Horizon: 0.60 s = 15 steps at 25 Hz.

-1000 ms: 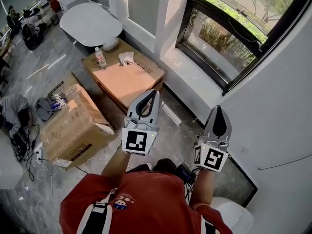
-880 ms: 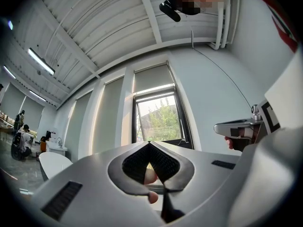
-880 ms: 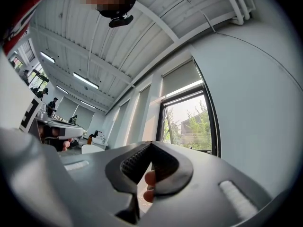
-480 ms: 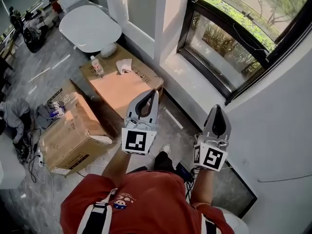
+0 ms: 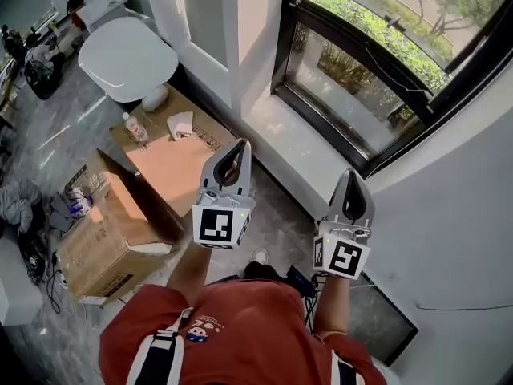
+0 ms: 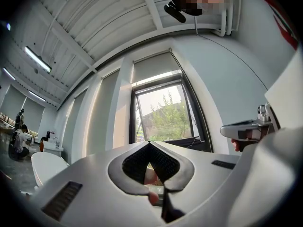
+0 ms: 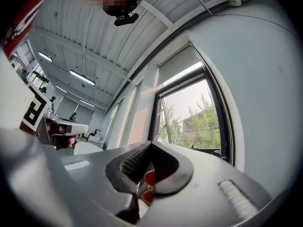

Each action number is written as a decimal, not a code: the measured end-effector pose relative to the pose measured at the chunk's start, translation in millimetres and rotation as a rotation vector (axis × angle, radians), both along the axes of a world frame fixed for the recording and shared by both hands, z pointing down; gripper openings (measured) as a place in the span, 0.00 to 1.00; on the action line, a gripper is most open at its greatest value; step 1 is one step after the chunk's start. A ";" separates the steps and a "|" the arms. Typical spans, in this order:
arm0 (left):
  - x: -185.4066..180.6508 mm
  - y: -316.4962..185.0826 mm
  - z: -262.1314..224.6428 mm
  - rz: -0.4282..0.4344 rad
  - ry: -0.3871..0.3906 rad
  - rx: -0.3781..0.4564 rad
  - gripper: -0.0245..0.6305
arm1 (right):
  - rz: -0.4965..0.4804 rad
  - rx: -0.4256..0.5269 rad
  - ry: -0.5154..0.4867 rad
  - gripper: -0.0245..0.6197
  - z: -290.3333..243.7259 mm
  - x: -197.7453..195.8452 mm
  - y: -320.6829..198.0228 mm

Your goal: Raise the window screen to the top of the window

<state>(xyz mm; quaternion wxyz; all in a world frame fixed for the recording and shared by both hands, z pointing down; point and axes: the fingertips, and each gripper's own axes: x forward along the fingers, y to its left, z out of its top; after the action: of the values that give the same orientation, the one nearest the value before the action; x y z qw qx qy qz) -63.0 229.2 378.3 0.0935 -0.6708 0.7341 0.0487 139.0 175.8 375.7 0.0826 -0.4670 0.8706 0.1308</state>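
Left claw (image 5: 242, 143): jaws fully closed, tips meeting, nothing gripped. The left gripper view shows it pointing at the window (image 5: 361, 62) and tilted a little upward, short of the frame and touching nothing.

Right claw (image 5: 350, 172): jaws likewise closed tip to tip and empty. It is held level with the left claw, on the side nearer the window's right edge, aimed at the same window and clear of it.

Window screen (image 6: 155, 66): a grey panel hanging across the upper part of the window. Its lower edge lies above the clear pane, with a bright strip just beneath it. Neither claw is in contact with it. In the right gripper view it sits in the same place, above the glass.

Window sill (image 5: 298, 147): white, directly below the window, ahead of both claws.

Person: red shirt (image 5: 232, 335), standing on the floor facing the window, both arms extended.

Left of the window, on the floor: a flat cardboard box (image 5: 180, 167) nearest the sill, carrying a small bottle (image 5: 135, 127) and a crumpled white cloth (image 5: 179, 124). A second cardboard box (image 5: 100, 235) lies farther from the window. A white oval bench (image 5: 127, 54) stands beyond them.
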 end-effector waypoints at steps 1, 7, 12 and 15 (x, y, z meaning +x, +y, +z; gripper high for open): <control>2.0 -8.2 0.2 -0.001 -0.001 -0.001 0.05 | 0.002 -0.002 -0.004 0.05 0.1 3.2 -8.7; 13.5 -47.0 -4.1 -0.012 -0.030 -0.014 0.05 | 0.007 0.000 -0.032 0.05 -0.2 18.0 -47.2; 19.9 -68.4 3.2 0.004 -0.036 -0.019 0.05 | 0.015 -0.012 -0.048 0.05 5.4 27.4 -68.9; 21.6 -82.0 4.9 0.015 -0.034 -0.024 0.05 | 0.023 -0.016 -0.043 0.05 7.4 27.7 -79.4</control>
<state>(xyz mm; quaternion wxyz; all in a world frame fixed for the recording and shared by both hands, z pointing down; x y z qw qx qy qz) -41.4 147.2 383.2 0.0976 -0.6781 0.7279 0.0294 166.7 96.4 383.1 0.0962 -0.4804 0.8642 0.1148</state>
